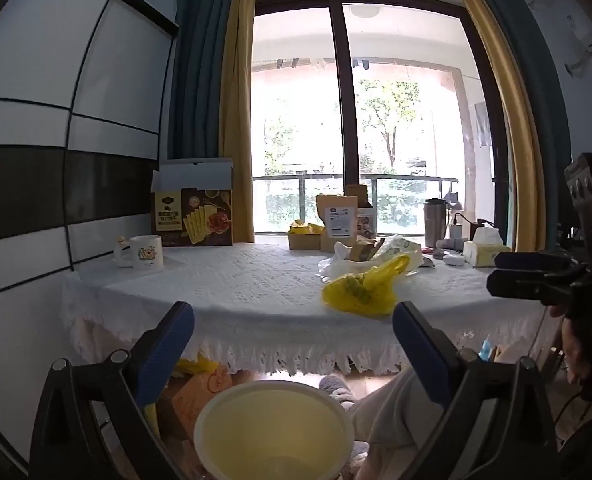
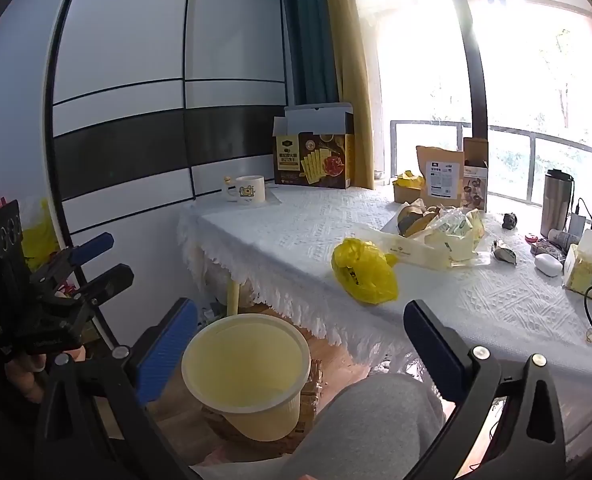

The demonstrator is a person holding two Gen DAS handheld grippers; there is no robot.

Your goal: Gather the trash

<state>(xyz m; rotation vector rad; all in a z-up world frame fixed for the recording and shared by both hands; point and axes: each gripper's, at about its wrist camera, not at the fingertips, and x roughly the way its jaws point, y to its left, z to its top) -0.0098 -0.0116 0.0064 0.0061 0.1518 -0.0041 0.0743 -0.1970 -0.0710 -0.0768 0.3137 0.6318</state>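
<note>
Visibly crumpled, the yellow plastic bag lies on the table; both grippers' fingers spread apart, empty.

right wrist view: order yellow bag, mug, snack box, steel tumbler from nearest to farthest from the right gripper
1. Yellow bag, near table edge, just beyond the right gripper.
2. Mug at far left and steel tumbler at far right: too close to call.
3. Snack box, behind the mug, by the curtain.
</note>
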